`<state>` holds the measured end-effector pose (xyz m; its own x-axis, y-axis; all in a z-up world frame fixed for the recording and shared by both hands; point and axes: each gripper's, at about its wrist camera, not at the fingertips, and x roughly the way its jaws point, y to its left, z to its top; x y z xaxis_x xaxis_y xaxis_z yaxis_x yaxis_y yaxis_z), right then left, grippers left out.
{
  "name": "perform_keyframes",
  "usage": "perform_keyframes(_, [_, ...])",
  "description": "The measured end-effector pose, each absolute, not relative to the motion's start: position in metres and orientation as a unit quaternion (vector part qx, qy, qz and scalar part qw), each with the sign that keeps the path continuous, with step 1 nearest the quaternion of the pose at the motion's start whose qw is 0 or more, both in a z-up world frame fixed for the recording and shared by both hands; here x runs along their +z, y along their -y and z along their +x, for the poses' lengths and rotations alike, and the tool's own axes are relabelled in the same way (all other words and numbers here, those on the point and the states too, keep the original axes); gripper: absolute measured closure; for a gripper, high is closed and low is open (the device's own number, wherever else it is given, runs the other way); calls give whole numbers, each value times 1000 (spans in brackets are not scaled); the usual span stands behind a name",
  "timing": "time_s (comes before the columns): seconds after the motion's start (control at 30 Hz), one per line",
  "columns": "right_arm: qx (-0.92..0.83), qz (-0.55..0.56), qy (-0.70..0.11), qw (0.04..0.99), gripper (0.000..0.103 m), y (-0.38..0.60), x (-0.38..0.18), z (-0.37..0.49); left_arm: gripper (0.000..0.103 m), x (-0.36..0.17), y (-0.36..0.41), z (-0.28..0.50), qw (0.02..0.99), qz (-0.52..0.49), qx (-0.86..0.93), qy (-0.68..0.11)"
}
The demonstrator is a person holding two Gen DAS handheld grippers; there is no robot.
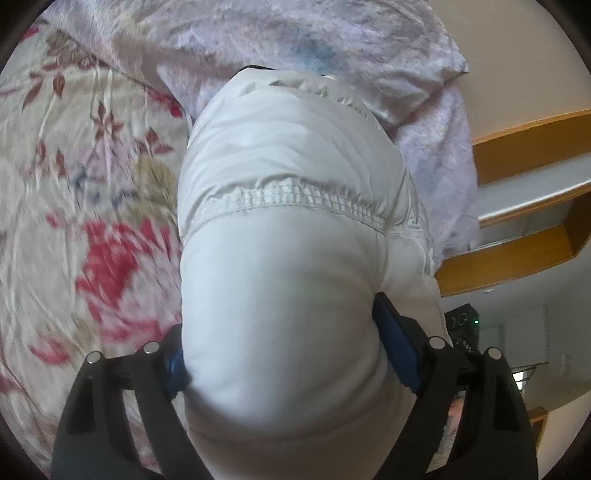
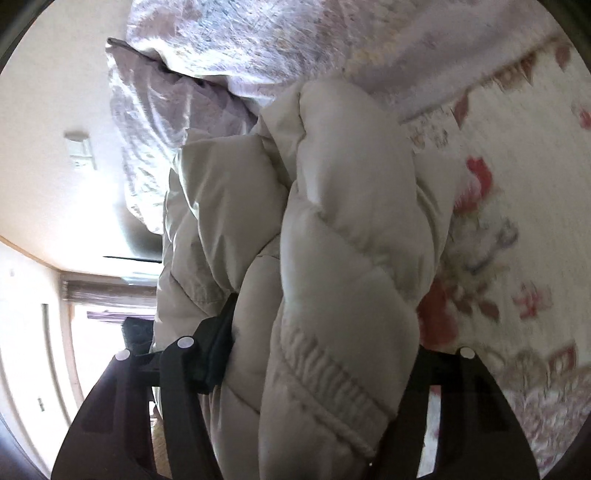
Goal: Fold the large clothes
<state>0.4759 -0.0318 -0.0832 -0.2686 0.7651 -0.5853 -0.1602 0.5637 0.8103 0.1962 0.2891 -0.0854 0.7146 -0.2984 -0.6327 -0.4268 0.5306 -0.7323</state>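
Note:
A puffy white quilted jacket [image 1: 288,147] fills the middle of the left wrist view, with an elastic gathered seam across it. My left gripper [image 1: 284,354] is shut on a thick padded fold of it, and the blue pads [image 1: 397,343] press into both sides. In the right wrist view the same jacket [image 2: 351,221] hangs bunched over the bed. My right gripper [image 2: 321,354] is shut on a bulky roll near a ribbed cuff. Its left finger [image 2: 218,347] presses the fabric, while its right finger is mostly hidden behind the padding.
A floral bedspread [image 1: 74,192] with red flowers lies under the jacket [image 2: 524,192]. A crumpled lilac quilt [image 1: 295,33] is heaped at the far end [image 2: 221,55]. Wooden shelves [image 1: 532,147] stand to the right. There is a wall switch [image 2: 79,151] and a bright window [image 2: 96,332] to the left.

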Motion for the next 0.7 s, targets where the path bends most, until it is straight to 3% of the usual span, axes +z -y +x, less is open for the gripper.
perform_keyframes(0.27, [366, 211, -691, 586, 42, 37, -97, 466, 18, -97, -299, 212, 795, -458, 57, -393])
perform_keyframes(0.5, [332, 175, -693, 615, 30, 36, -87, 468, 16, -98, -296, 222, 795, -454, 64, -398])
perform_keyframes(0.7, [303, 121, -673, 664, 27, 42, -60, 472, 11, -91, -291, 233, 795, -440, 78, -410])
